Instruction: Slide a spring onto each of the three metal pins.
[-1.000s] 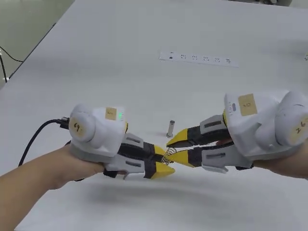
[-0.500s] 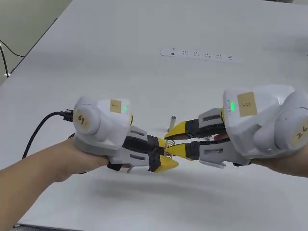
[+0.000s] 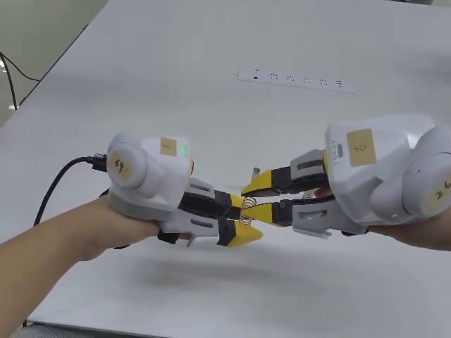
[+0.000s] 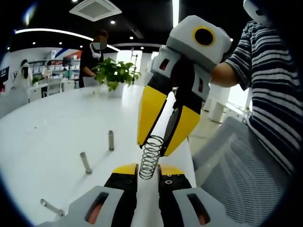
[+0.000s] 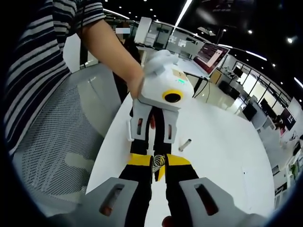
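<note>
A small metal spring (image 3: 246,207) hangs above the white table, held between both grippers, which meet tip to tip. My left gripper (image 3: 240,218) is shut on one end; in the left gripper view the spring (image 4: 150,157) rises from between its yellow jaws. My right gripper (image 3: 249,200) closes on the other end, and the spring (image 5: 156,165) sits between its tips in the right gripper view. Two metal pins (image 4: 111,140) (image 4: 85,162) stand upright on the table and a third pin (image 4: 49,207) lies flat. One pin (image 3: 255,171) peeks out just behind the right jaws.
A white power strip (image 3: 296,79) lies far back on the table (image 3: 176,91). A black cable (image 3: 60,190) trails left from my left gripper. A grey mesh chair (image 4: 236,161) stands at the near table edge. A potted plant (image 4: 113,73) sits at the far end.
Both grippers stay joined on the spring and have risen a little together. The right jaws now cover most of the pin standing behind them.
</note>
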The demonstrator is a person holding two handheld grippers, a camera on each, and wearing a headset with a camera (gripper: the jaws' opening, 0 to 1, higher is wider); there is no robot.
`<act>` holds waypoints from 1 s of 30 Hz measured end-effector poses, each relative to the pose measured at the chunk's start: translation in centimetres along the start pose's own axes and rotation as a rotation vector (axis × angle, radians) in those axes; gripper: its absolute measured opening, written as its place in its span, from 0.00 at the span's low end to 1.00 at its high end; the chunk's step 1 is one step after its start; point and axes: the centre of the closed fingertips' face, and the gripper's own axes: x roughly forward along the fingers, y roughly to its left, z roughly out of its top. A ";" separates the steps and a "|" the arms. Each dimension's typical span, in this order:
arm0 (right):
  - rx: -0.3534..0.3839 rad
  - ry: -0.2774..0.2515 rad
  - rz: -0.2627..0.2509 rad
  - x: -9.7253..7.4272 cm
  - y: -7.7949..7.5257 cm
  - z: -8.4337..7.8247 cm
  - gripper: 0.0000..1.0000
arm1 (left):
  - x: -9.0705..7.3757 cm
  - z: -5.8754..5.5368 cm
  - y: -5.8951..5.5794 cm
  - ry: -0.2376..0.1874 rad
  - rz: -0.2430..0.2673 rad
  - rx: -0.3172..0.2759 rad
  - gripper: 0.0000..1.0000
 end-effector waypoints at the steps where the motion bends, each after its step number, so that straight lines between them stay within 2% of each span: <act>1: -0.004 0.002 -0.003 0.0 0.0 0.0 0.07 | 0.0 0.0 0.0 -0.001 0.003 -0.002 0.10; 10: -0.018 0.016 -0.019 -0.1 -0.2 -0.7 0.07 | -1.0 0.2 0.8 -0.011 0.044 -0.028 0.19; 16: -0.011 0.020 -0.040 0.0 -0.5 -1.3 0.07 | -2.1 -0.1 1.7 -0.020 0.078 -0.052 0.23; 30: 0.005 0.031 -0.083 -0.1 -1.4 -2.3 0.07 | -4.7 -0.9 2.9 -0.027 0.152 -0.088 0.33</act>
